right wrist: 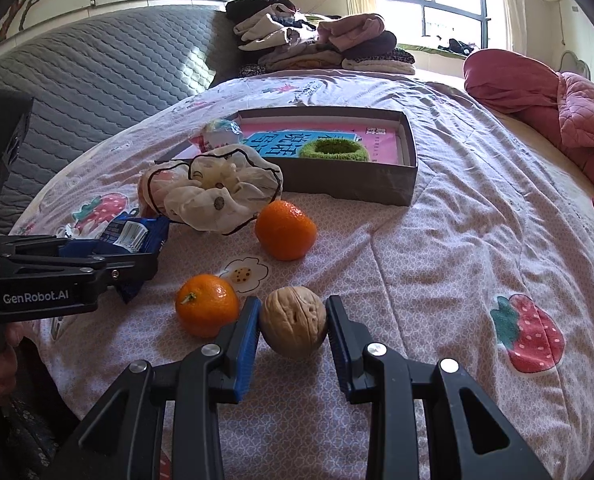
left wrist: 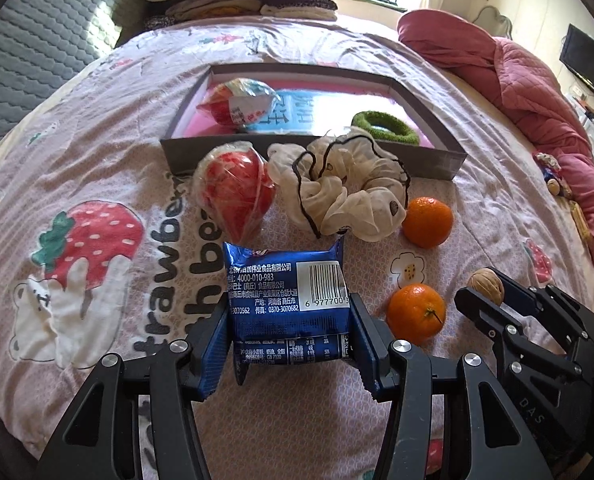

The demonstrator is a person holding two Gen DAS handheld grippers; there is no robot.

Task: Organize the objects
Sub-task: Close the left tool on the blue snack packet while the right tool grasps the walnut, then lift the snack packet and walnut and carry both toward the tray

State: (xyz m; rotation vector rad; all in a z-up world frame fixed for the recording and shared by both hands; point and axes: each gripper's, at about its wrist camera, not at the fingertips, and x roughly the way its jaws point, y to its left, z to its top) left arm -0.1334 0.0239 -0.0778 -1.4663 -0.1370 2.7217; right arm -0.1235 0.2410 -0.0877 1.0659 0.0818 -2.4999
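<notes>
Left gripper (left wrist: 289, 320) is clamping the blue snack pack (left wrist: 287, 300), pads pressing both sides, pack wrapper crumpling at the left pad. Right gripper (right wrist: 293, 324) is bracketing the walnut (right wrist: 293, 322): both pads are sitting at its sides, apparently touching, walnut resting on the bedspread (right wrist: 437, 260). Can't tell how firmly it is squeezing.

Box (left wrist: 429, 160) is lying ahead of both grippers, well apart from them, open top. Inside it: a wrapped red item (left wrist: 241, 102) at the left, a green ring (left wrist: 383, 126) at the right, both sitting on a pink and blue printed sheet (left wrist: 309, 112).

Clutter sitting between the grippers and the box:
- wrapped red fruit (left wrist: 235, 192), just beyond the pack, near the box's front wall
- white scrunchie (left wrist: 341, 188), beside the fruit, touching or nearly touching the box front; it is blocking the straight line from pack to box
- far orange (left wrist: 427, 222), just right of the scrunchie
- near orange (left wrist: 416, 313), just beside the left gripper's right finger and just left of the walnut

In the right wrist view the near orange (right wrist: 207, 306) is almost touching the right gripper's left finger (right wrist: 243, 344).

Folded clothes pile (right wrist: 317, 44) is sitting at the far end of the bed, pink quilt (right wrist: 557, 100) bunching at the right.
</notes>
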